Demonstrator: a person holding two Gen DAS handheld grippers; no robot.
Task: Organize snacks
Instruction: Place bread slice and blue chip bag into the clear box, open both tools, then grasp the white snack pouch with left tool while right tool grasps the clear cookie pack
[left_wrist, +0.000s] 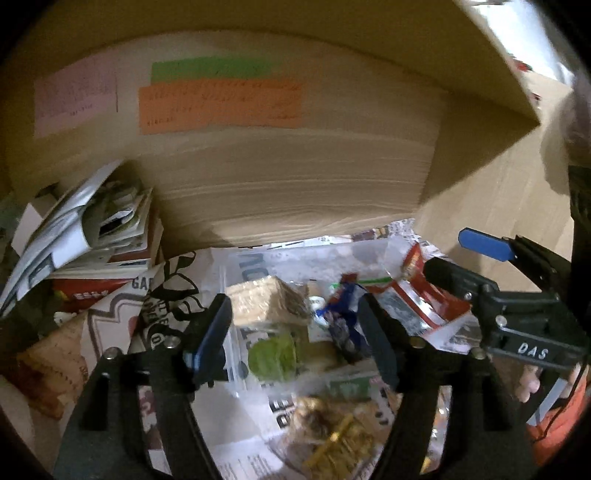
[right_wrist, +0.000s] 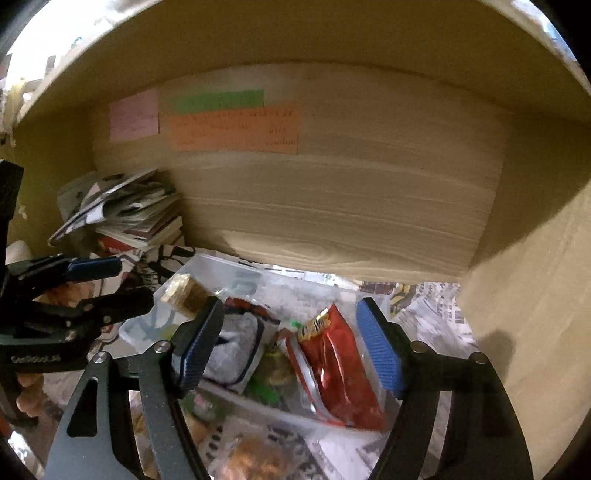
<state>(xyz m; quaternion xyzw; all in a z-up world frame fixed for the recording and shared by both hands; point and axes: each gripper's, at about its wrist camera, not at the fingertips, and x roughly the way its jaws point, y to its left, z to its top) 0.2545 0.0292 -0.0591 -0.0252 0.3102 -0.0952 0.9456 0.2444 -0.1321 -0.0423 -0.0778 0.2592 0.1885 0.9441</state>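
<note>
Both sets of jaws stood apart and empty: left gripper (left_wrist: 295, 332) low in the left wrist view, right gripper (right_wrist: 288, 343) low in the right wrist view, over the clear bin (right_wrist: 207, 264) of snacks mid-frame. Red packet (right_wrist: 332, 354) lay inside, tilted against the bin's right wall, nearer the right pads. Better to straddle its narrow edge squarely, pinching foil only, clear of the neighbouring grey pouch (right_wrist: 240, 343).
</note>
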